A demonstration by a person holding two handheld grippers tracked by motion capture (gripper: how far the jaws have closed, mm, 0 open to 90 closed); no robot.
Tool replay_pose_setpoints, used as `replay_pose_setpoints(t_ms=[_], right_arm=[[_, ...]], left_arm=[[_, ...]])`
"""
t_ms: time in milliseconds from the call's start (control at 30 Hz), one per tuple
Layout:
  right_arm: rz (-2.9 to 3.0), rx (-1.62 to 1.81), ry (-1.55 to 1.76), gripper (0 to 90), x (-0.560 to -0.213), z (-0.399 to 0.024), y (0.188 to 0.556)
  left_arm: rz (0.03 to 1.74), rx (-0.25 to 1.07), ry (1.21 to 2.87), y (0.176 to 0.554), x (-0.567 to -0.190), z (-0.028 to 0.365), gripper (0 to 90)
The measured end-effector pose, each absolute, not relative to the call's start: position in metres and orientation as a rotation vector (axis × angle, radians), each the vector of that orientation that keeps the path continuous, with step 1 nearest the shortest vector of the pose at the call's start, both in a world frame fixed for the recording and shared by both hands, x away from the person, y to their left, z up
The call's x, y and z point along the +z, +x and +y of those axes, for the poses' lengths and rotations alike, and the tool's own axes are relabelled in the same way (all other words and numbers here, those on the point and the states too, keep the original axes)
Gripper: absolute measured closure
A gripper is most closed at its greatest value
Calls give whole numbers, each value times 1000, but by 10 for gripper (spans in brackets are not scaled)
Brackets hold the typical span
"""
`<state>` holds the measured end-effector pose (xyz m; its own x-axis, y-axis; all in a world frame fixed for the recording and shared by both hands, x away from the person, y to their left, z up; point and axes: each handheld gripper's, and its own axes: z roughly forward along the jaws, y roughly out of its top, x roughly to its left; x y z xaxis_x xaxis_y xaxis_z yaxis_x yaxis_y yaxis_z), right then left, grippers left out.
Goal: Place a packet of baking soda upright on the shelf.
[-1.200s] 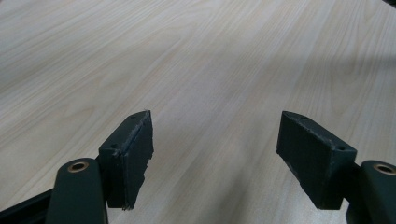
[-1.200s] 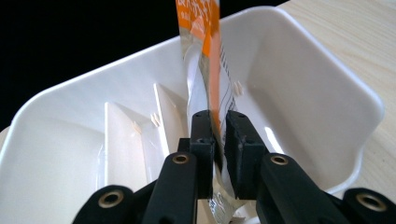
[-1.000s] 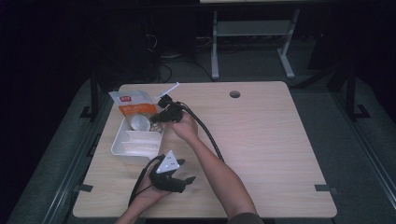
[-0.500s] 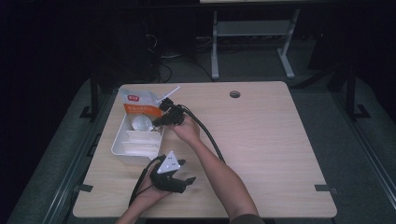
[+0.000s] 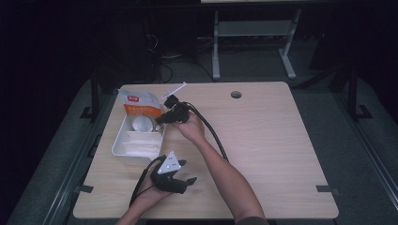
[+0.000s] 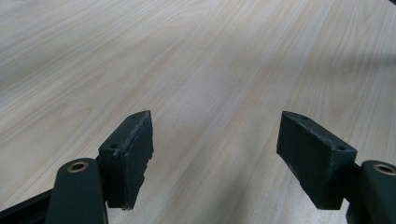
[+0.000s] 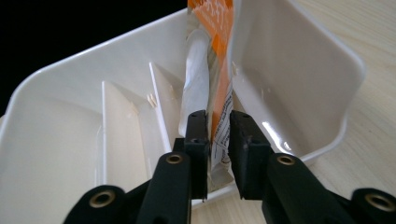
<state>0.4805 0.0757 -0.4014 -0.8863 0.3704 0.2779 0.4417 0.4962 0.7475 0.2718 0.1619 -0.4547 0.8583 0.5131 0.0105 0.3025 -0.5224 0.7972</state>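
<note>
Orange pouch (image 7: 219,116) pinched by right gripper (image 7: 218,140) jaws over white tray (image 7: 299,93); left gripper (image 6: 215,154) jaws spread wide, empty

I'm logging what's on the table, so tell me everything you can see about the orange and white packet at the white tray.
The packet is a flat, glossy pouch, looking like plastic film, white at the top with a small red label and orange below, with print too small to read. It leans at the far end of the white divided tray, its top standing above the rim. The right gripper is shut on its lower edge, and in the right gripper view the packet runs upright between the jaws, beside a white round object in the same compartment.
</note>
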Motion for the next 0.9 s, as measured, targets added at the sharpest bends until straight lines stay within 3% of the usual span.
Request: replay_pose_setpoints(t_ms=[900], right_arm=[[-2567, -1445, -695, 600, -374, 5, 465]], left_arm=[[593, 308, 2159, 273, -455, 162, 259]])
